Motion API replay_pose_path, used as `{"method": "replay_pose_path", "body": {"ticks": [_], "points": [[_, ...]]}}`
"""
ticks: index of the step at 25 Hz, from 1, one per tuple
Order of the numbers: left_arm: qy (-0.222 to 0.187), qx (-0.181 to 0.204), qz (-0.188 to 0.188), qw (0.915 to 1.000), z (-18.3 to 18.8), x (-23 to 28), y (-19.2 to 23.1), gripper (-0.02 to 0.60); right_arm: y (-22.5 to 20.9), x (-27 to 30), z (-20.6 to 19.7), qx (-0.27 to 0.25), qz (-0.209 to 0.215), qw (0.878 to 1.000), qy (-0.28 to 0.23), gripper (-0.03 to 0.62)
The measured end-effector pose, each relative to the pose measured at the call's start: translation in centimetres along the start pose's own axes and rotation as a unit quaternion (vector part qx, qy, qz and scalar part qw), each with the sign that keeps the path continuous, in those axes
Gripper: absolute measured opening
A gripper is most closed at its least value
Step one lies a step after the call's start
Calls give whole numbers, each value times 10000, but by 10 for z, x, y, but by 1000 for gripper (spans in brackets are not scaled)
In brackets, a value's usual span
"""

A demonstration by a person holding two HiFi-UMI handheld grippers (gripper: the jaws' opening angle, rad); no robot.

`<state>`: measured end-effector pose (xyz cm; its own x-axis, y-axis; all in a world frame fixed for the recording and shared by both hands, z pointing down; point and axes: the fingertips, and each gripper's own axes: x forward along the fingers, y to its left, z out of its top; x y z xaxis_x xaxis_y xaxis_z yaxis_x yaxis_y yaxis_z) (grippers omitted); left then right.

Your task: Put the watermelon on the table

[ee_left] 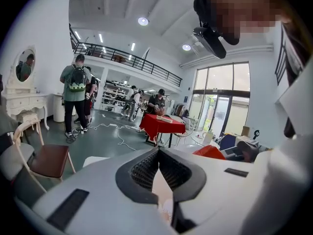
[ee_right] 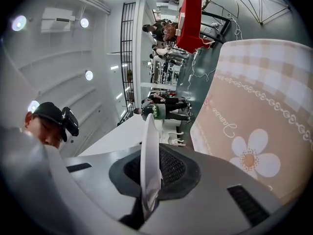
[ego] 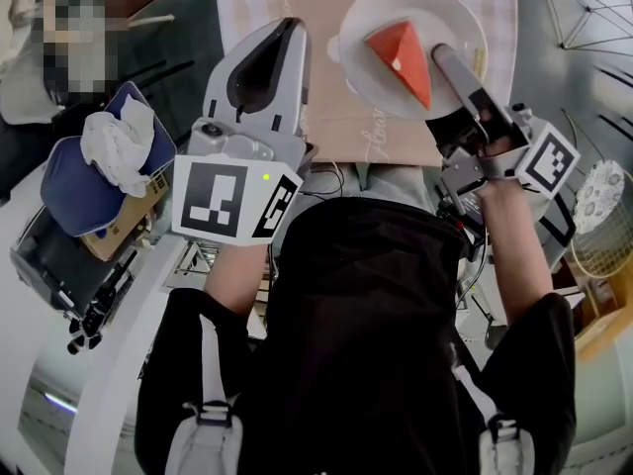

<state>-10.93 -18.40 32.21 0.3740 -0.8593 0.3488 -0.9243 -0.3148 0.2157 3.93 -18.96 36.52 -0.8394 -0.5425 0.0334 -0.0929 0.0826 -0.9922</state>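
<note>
- The right tongs [ego: 442, 57] are clamped on the rim of a white plate [ego: 371, 6].
- The watermelon [ego: 404, 55] wedge lies on that plate, above the cloth-covered tabletop [ego: 336, 112].
- The left tongs [ego: 287, 30] are closed and empty, just left of the plate.

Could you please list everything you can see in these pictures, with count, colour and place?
plate: one, white, over the tablecloth, rim held by the right tongs
watermelon slice: one, red, on the plate
tablecloth: one, beige, checked border, flower print, ahead
cushion: one, blue, head view's left
cloth: one, white, crumpled on the cushion
cardboard box: one, brown, under the cushion
chair: one, brown seat, hall's left
red-covered table: one, far across the hall
left tongs: grey-white, shut, empty
right tongs: grey-white, shut on the plate's rim
</note>
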Motion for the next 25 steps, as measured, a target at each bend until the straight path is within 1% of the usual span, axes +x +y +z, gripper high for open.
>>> {"method": "replay_pose_path", "body": {"ticks": [11,15,25], "points": [[105,-116,-25,9999,-31,10,1,12,-38,-3,-14,47,-99,9998,155,20],[156,-154,-9,9998,-40,15,5,12,-54,-4,-17,-9,-146,9997,220,20],[398,-223,102,9989,-73,20,14,12,-111,1,-33,71,-150,9990,410,20]]}}
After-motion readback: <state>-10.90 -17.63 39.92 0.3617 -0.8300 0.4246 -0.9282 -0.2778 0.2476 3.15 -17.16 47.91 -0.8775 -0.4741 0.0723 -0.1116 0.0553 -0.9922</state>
